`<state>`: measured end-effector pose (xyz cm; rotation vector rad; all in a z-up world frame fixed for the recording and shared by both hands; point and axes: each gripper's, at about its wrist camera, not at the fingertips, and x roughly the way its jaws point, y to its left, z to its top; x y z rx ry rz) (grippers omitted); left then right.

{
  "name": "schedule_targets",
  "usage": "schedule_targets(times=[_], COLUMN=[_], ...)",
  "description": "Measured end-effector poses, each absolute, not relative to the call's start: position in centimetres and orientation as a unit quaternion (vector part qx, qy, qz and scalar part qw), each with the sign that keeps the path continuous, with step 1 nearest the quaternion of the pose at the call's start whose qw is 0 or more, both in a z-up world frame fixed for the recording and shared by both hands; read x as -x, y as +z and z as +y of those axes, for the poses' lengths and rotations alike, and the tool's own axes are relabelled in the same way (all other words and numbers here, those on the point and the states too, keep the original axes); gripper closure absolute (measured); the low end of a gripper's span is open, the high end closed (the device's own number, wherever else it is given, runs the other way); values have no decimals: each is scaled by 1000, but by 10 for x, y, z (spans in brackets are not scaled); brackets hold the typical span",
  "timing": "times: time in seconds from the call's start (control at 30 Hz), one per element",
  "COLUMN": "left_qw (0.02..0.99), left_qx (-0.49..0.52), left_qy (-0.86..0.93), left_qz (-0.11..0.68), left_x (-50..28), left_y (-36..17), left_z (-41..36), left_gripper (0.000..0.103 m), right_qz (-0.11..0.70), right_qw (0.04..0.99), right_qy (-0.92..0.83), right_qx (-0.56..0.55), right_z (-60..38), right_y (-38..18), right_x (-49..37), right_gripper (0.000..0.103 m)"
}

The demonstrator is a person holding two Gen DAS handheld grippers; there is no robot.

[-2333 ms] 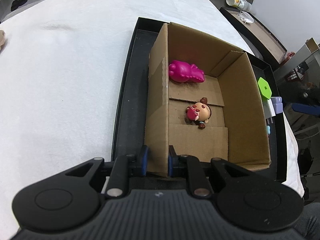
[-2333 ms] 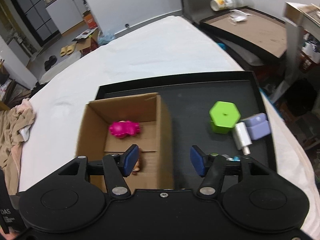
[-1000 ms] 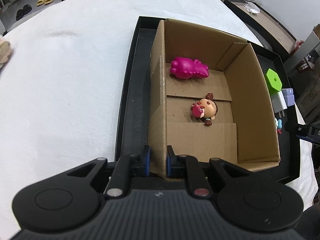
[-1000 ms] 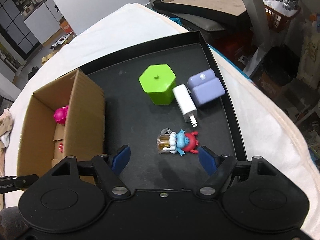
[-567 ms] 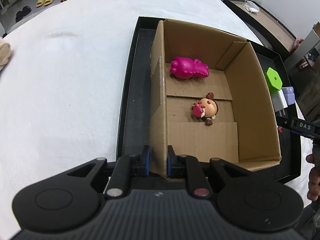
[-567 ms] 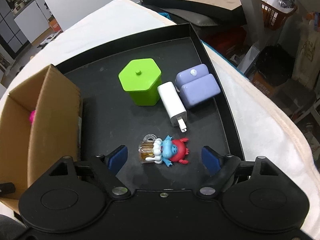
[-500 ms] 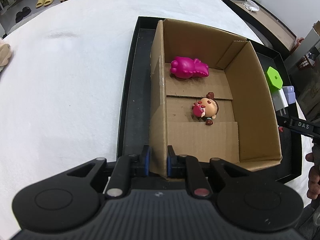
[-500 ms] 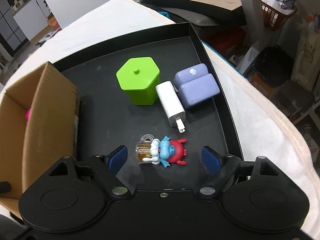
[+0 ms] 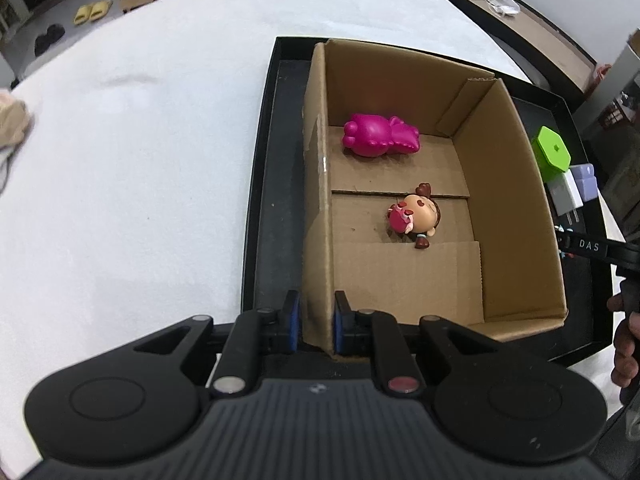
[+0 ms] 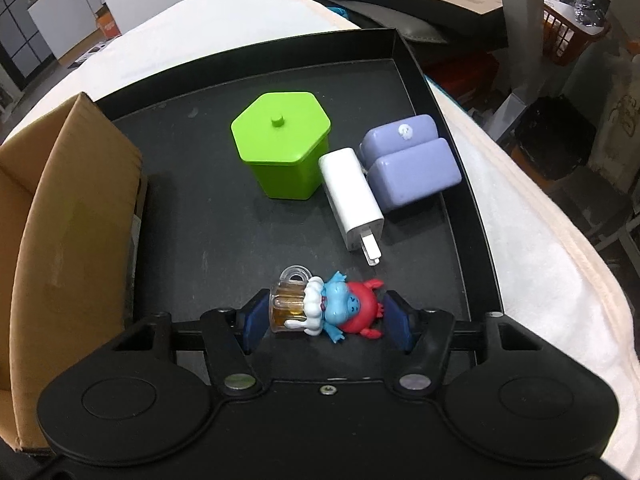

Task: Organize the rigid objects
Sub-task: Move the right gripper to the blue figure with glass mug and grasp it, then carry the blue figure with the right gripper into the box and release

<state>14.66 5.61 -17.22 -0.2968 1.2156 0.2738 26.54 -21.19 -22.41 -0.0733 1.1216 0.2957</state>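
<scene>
My left gripper (image 9: 314,320) is shut on the near left wall of the cardboard box (image 9: 508,184), which stands in the black tray (image 9: 272,200). Inside the box lie a pink toy (image 9: 380,136) and a small doll (image 9: 416,220). In the right wrist view, a blue-and-red figure with a clear mug (image 10: 328,308) lies on the tray floor between the blue pads of my right gripper (image 10: 325,322). Its jaws are closing, with the pads close beside the figure's two ends.
Beyond the figure stand a green hexagonal container (image 10: 280,144), a white charger (image 10: 352,200) and a lilac case (image 10: 408,160). The box's outer wall (image 10: 72,208) rises at the left. The tray rim (image 10: 460,240) runs along the right. A person's hand (image 9: 624,352) shows at the edge.
My right gripper moved from the box over to the figure, came down around it, and its jaws narrowed. The left gripper kept its hold on the box wall.
</scene>
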Motion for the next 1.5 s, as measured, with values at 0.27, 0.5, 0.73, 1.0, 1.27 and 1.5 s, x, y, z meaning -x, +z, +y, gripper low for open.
schedule_targets(times=[0.27,0.5,0.73,1.0,1.27,1.5], left_qw=[806,811,812,816,819,821], left_qx=[137,131,138,152,161,166], left_qy=[127,122,116,116,110,108], left_qz=[562,557,555,546,540,535], left_x=[-142,-141,-139,-135,-131,-129], left_y=[-171,-170,-170,-168,-167,-167], left_z=[58,54,58,61,64,65], left_gripper=[89,89,90,90,90,90], right_qz=[535,530,518,503,491,484], right_qw=[833,836,844,852,856,858], right_qy=[141,141,138,148,162,169], right_qx=[18,18,16,17,24,29], right_z=[-218,-223,-224,-214,-200,-187], right_y=[-213,-193,-174,-150,-131,-119], right_x=[-259,-249,-245,-239,-228,-223], right_gripper=[45,45,45,44,44,44])
